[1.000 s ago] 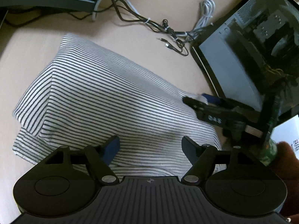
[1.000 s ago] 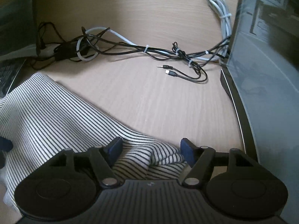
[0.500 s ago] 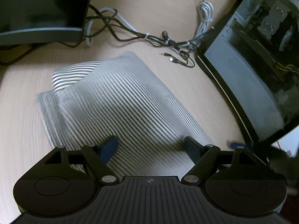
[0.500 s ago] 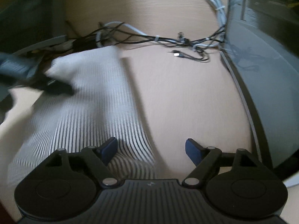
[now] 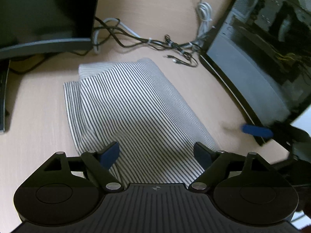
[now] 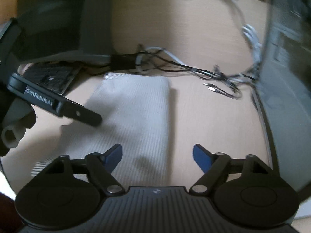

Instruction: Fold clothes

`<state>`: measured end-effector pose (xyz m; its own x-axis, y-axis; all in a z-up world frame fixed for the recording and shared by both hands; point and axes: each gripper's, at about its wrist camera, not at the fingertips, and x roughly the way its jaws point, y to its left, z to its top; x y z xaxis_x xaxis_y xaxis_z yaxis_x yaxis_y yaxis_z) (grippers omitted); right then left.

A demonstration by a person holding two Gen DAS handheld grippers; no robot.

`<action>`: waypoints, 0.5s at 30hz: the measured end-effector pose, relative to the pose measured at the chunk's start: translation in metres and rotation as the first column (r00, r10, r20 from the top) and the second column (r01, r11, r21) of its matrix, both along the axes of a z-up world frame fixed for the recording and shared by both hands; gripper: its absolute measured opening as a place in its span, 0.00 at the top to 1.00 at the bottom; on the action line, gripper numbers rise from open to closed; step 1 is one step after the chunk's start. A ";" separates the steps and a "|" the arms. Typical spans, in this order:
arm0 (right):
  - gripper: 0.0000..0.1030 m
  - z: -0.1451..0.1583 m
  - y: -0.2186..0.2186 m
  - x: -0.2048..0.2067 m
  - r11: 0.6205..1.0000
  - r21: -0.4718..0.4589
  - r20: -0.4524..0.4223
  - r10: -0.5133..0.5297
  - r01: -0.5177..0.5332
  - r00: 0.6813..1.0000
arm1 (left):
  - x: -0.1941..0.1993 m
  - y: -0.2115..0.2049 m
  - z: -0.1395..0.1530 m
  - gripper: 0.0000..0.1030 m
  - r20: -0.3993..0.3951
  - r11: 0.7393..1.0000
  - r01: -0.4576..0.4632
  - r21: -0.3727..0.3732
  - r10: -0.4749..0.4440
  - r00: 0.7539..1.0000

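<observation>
A black-and-white striped garment (image 5: 132, 108) lies folded into a narrow stack on the wooden desk; it also shows, blurred, in the right wrist view (image 6: 140, 116). My left gripper (image 5: 157, 153) is open and empty, held above the garment's near end. My right gripper (image 6: 157, 154) is open and empty, above the garment's near right edge. The right gripper's blue fingertip (image 5: 256, 130) shows at the right of the left wrist view, off the cloth. The left gripper's fingers (image 6: 81, 114) show from the side over the cloth's left part.
A monitor base (image 5: 46, 44) stands at the back left. A tangle of cables (image 5: 165, 44) runs along the back. A glass-sided computer case (image 5: 262, 64) stands at the right. A keyboard corner (image 6: 50, 77) lies behind the cloth.
Both grippers have let go of the garment and pulled back and up. The cloth now lies as a narrower folded stack, farther from both cameras.
</observation>
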<state>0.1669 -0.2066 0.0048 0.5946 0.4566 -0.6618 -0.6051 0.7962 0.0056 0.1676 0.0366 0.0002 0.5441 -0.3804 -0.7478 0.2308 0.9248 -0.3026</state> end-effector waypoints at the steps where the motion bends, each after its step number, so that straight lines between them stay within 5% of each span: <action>1: 0.26 -0.006 0.005 -0.001 1.000 -0.019 -0.006 0.010 -0.010 1.000 | -0.004 -0.001 -0.002 0.22 0.000 1.000 0.007 0.008 -0.007 1.000; 9: 0.27 -0.025 0.010 -0.003 0.998 -0.033 -0.059 -0.057 0.055 0.997 | -0.021 0.004 -0.017 0.27 -0.001 0.993 0.018 0.117 -0.018 1.000; 15: 0.27 -0.017 0.012 -0.036 0.991 -0.074 0.012 -0.113 0.114 0.993 | -0.024 0.013 -0.018 0.26 0.007 0.994 0.011 0.113 -0.012 1.000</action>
